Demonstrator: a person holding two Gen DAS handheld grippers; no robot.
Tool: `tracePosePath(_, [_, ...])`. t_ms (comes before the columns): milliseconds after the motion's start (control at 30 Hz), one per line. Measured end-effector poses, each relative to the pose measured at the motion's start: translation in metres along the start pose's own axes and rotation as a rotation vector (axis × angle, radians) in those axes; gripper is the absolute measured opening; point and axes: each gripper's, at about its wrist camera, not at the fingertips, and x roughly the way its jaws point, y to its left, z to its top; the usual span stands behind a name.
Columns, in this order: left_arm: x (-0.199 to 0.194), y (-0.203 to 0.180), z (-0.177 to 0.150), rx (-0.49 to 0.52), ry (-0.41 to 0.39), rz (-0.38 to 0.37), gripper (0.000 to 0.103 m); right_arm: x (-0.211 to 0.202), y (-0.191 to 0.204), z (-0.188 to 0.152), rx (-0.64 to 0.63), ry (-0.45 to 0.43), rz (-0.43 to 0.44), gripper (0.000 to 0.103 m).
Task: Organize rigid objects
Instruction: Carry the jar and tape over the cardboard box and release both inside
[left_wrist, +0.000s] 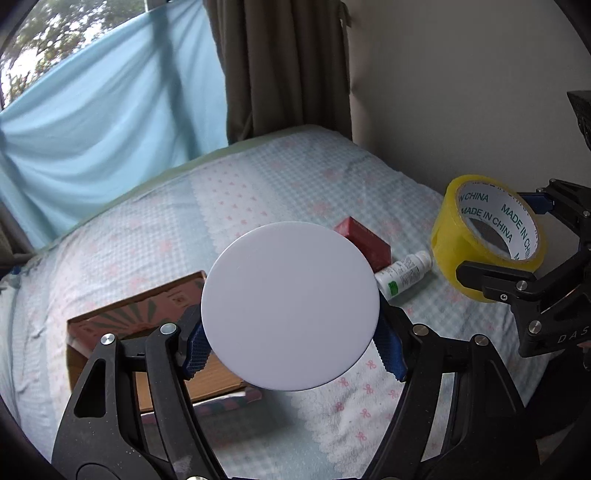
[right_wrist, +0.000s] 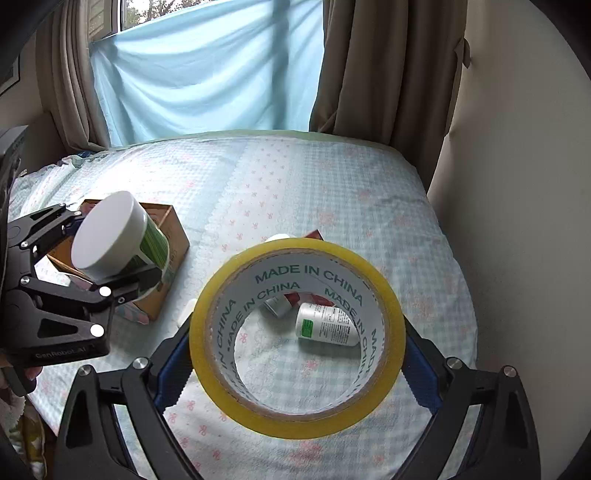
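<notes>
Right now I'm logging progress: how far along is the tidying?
Nothing is visibly packed yet. In hand: the left gripper holds a white-lidded jar above the cardboard box; the right gripper holds the tape roll. Left: white bottle and red box on the bed.

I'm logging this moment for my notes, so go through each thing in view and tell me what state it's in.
left gripper: shut on the white-lidded jar, held above the box.
white-lidded jar: lifted, tilted, lid on.
right gripper: shut on the tape roll.
tape roll: lifted off the bed.
cardboard box: open, on the bed.
white bottle: lying on its side.
red box: resting on the bed, closed.
</notes>
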Motion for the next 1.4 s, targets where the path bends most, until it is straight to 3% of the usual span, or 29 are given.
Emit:
tracePosePath(200, [-0.070,0.063,0.024,-0.093,-0.022,0.083,0.070,-0.049,0.040,0.054,-0.026,-0.032,0.038,0.095])
tracePosePath(333, [-0.095,0.109,0.024,-0.131,0.015,0.118,0.070,-0.067,0.081,0.086,-0.036,-0.061,0.074,0.095])
tracePosePath(500, [-0.114,0.177,0.010,-0.179,0.044,0.155,0.070,-0.066,0.141,0.117,-0.063,-0.060,0.103,0.095])
tracePosePath(700, [-0.110,0.252,-0.009,-0.205,0.097,0.175,0.070,-0.042,0.211,0.135,-0.055,-0.038,0.111,0.095])
tracePosePath(1000, [-0.053,0.327,-0.038,-0.224,0.200,0.163,0.070,0.033,0.286,0.141,-0.048,0.068,0.125,0.095])
tracePosePath(1200, [0.016,0.345,-0.058,-0.264,0.278,0.153,0.070,0.103,0.307,0.135,-0.097,0.180,0.127,0.095])
tracePosePath(1400, [0.099,0.338,-0.077,-0.266,0.394,0.110,0.070,0.186,0.314,0.116,-0.147,0.327,0.145,0.095])
